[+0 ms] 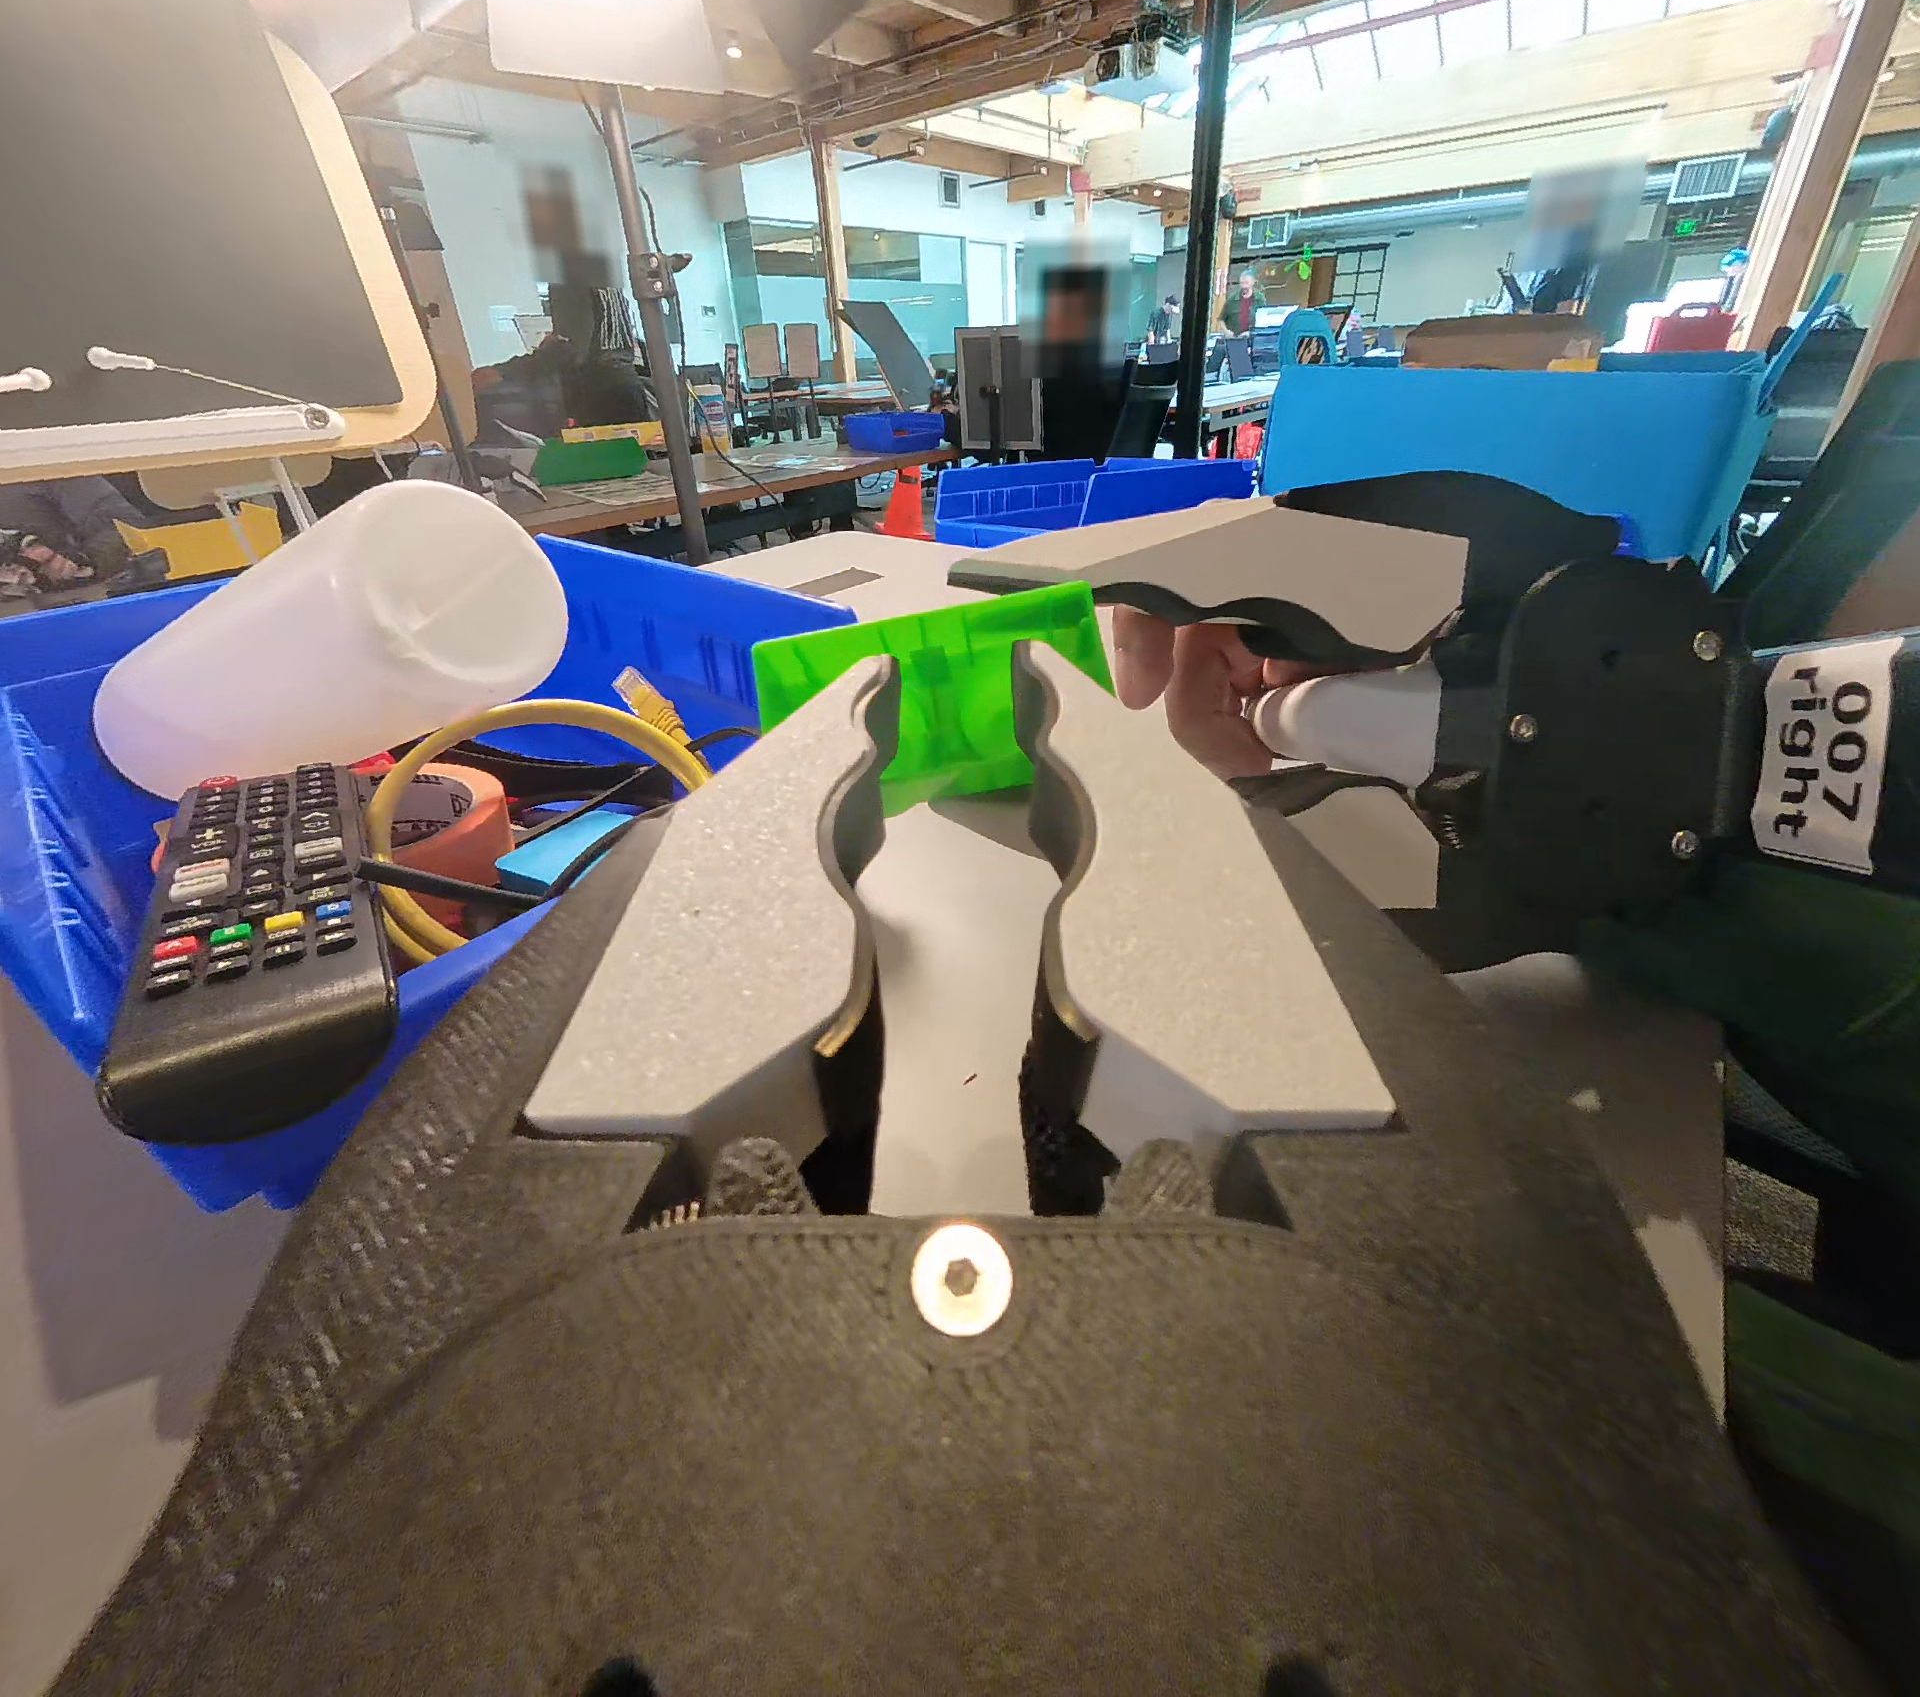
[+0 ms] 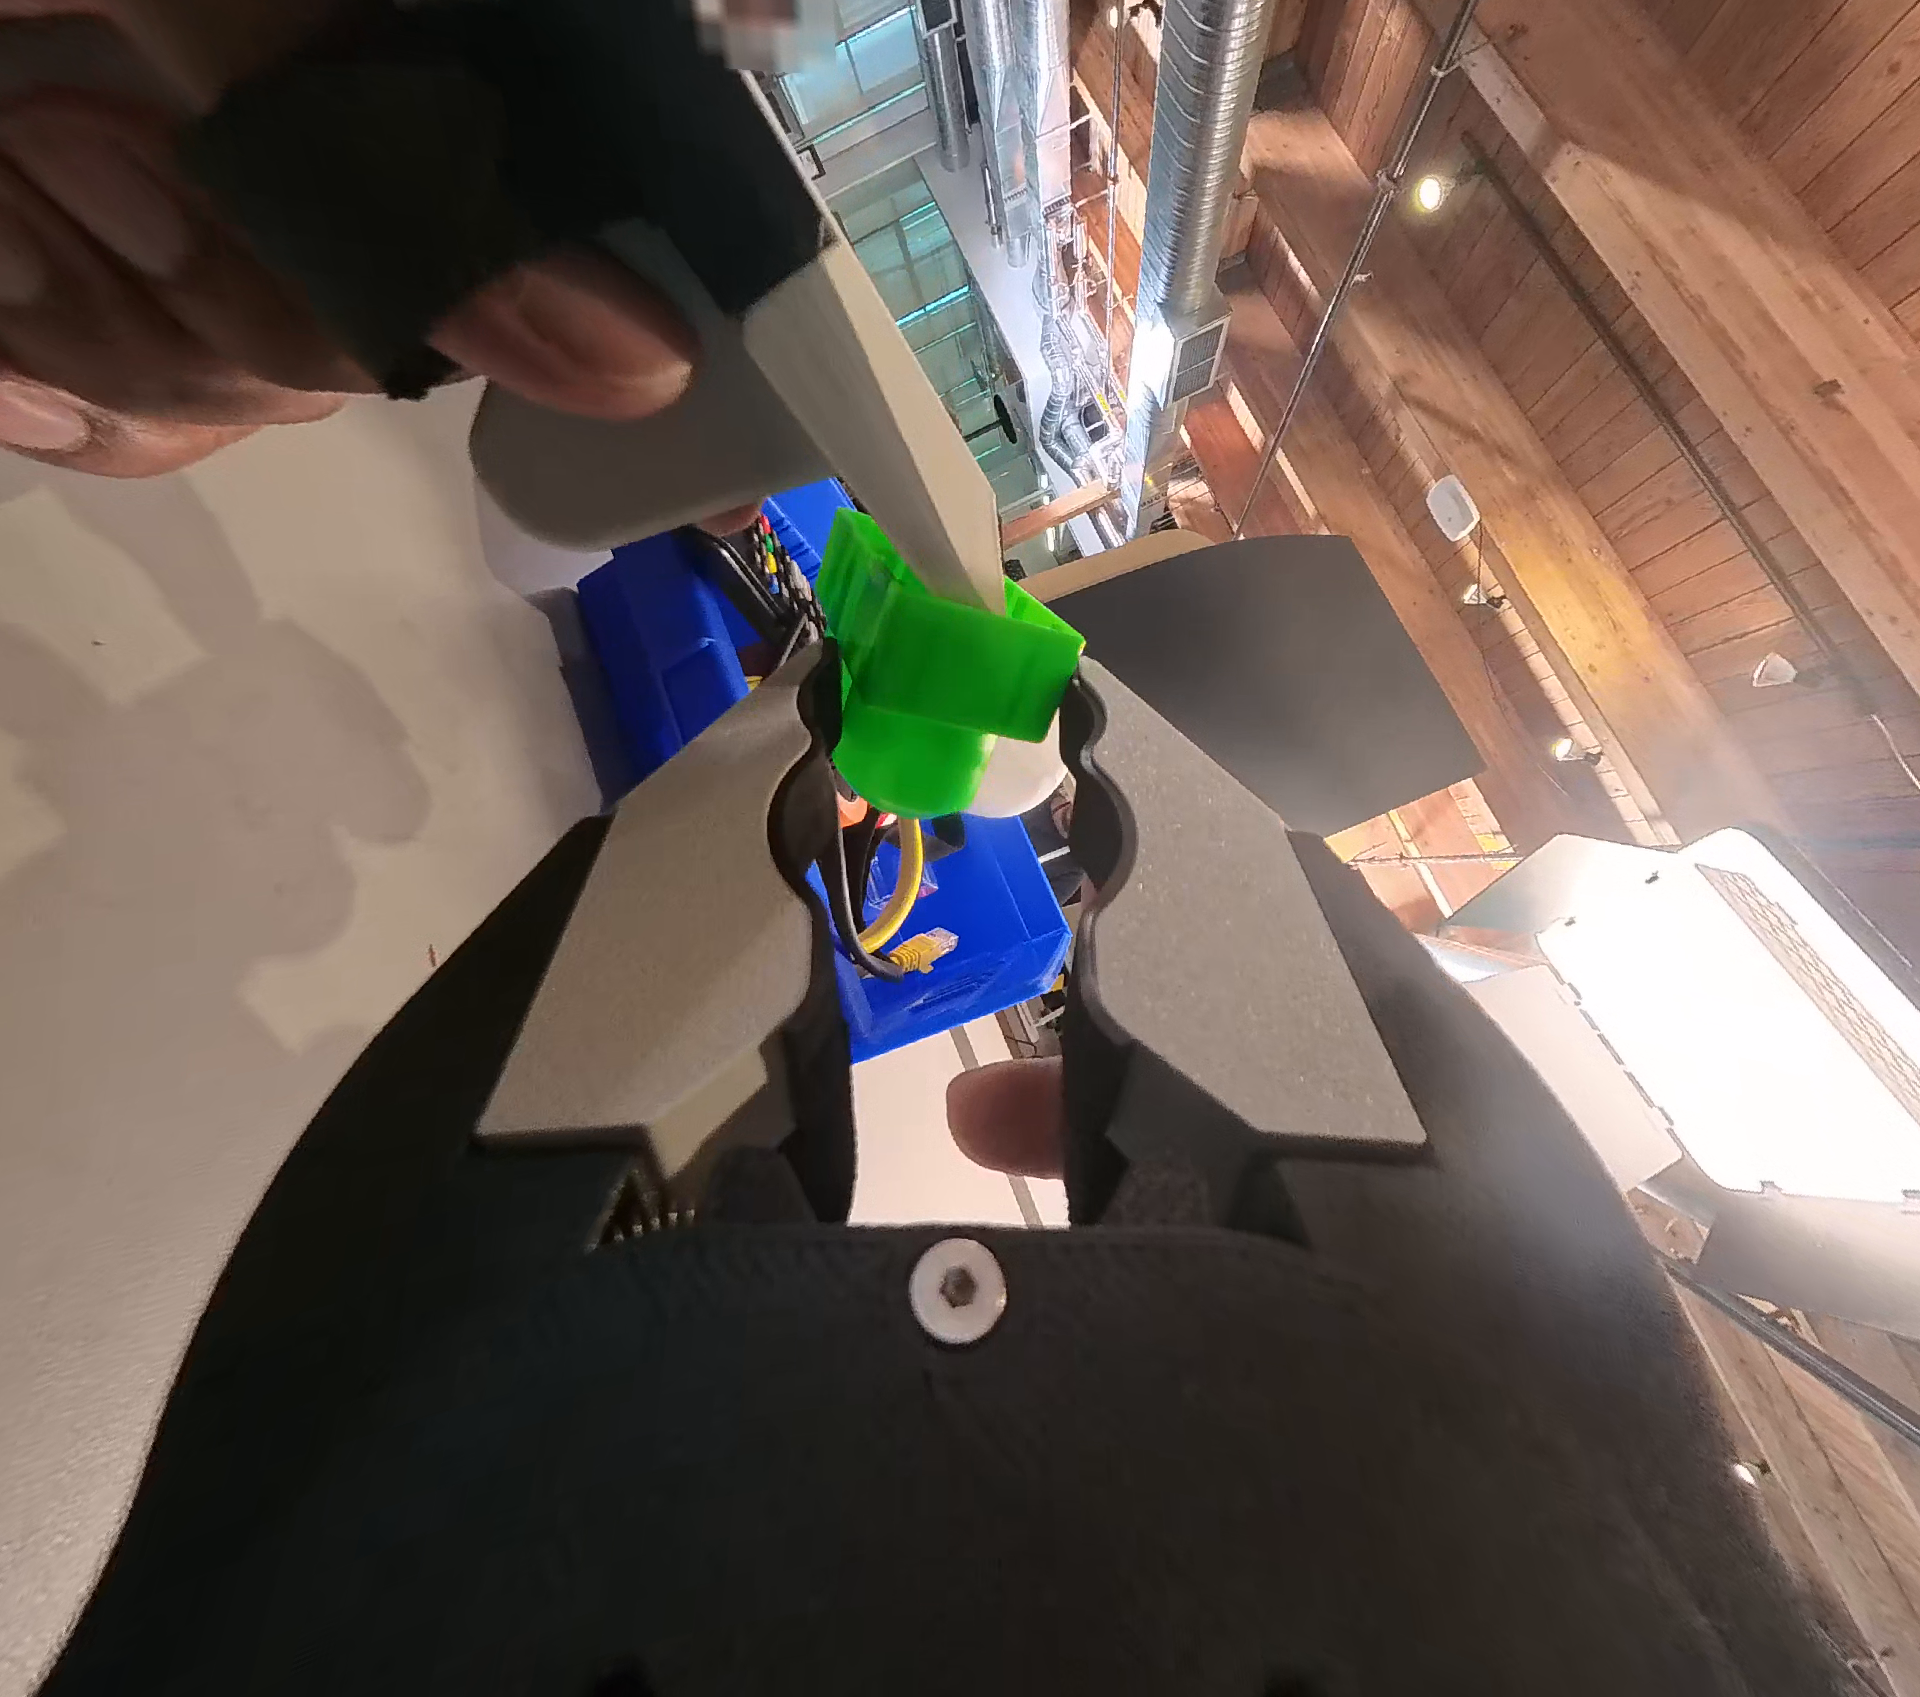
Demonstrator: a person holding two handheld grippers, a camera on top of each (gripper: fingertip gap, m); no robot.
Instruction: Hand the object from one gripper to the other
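Now both claws meet on the green plastic piece (image 1: 940,702): the left claw (image 1: 951,691) pinches its thin middle rib, the right claw (image 2: 948,691) clamps its flat outer faces; it looks light, rigid, slightly slick.
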